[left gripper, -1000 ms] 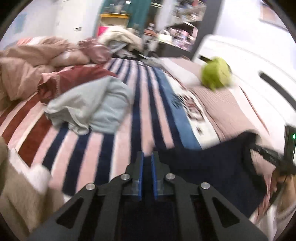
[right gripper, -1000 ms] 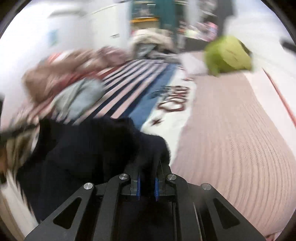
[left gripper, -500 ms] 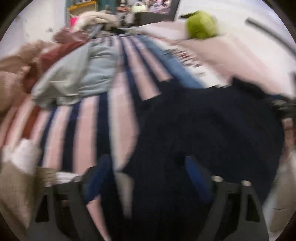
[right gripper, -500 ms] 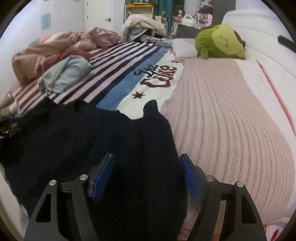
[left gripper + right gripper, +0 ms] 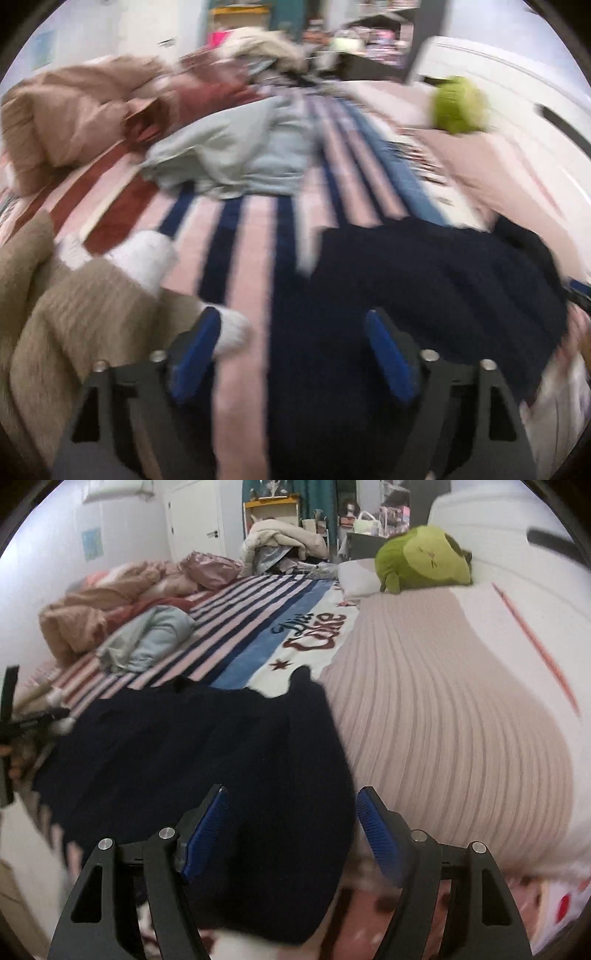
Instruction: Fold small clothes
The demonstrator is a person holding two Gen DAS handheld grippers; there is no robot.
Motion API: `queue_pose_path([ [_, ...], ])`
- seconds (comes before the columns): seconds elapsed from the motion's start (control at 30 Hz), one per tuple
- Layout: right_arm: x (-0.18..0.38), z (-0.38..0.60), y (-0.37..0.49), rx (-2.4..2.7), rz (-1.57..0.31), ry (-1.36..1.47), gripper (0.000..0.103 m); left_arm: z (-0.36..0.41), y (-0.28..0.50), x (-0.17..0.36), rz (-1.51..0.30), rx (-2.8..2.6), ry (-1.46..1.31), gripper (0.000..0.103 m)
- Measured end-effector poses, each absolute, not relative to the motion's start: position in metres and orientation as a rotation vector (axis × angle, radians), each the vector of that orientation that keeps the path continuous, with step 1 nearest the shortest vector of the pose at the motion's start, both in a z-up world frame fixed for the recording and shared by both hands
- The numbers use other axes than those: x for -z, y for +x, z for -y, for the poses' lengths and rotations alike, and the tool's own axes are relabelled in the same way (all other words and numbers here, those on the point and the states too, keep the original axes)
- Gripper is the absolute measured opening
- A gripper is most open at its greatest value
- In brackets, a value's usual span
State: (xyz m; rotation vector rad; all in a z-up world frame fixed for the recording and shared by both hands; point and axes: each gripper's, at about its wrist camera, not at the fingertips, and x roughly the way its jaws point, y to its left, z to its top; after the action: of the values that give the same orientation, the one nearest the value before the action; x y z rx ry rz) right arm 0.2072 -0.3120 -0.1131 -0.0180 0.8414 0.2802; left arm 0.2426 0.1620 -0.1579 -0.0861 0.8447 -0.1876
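Lying spread on the bed (image 5: 443, 701): navy garment (image 5: 207, 753), partly on the striped blanket (image 5: 251, 616), partly on the pink cover. Right gripper (image 5: 290, 827) over its near edge, jaws released, gripping nothing. Left gripper (image 5: 291, 350) likewise released, beside a beige garment (image 5: 74, 321). Green plush (image 5: 424, 559) near the pillow.

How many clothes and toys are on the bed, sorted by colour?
Dark navy garment: 1
Light blue-grey garment: 1
Tan garment with white cuffs: 1
Green plush toy: 1
Total: 4, not counting the pink and red heap at the far side, too bunched to separate.
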Motion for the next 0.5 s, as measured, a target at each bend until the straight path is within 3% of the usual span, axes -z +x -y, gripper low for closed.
queue_pose_path([
  [0.1, 0.119, 0.324, 0.18, -0.326, -0.829, 0.071, 0.082, -0.146, 0.208, 0.153, -0.814, 0.266, -0.012, 0.098],
  [0.23, 0.134, 0.328, 0.17, -0.301, -0.842, 0.067, 0.084, -0.142, 0.207, 0.171, -0.847, 0.248, 0.005, 0.1],
  [0.37, 0.153, 0.328, 0.176, -0.304, -0.89, 0.114, 0.084, -0.148, 0.219, 0.196, -0.914, 0.271, -0.155, 0.098],
  [0.4, 0.158, 0.328, 0.178, -0.334, -0.914, 0.16, 0.084, -0.147, 0.219, 0.201, -0.923, 0.306, -0.203, 0.094],
  [0.47, 0.171, 0.329, 0.181, -0.393, -0.955, 0.269, 0.084, -0.141, 0.22, 0.212, -0.943, 0.351, -0.266, 0.077],
  [0.5, 0.176, 0.328, 0.182, -0.398, -0.962, 0.297, 0.084, -0.137, 0.221, 0.216, -0.952, 0.36, -0.276, 0.06],
])
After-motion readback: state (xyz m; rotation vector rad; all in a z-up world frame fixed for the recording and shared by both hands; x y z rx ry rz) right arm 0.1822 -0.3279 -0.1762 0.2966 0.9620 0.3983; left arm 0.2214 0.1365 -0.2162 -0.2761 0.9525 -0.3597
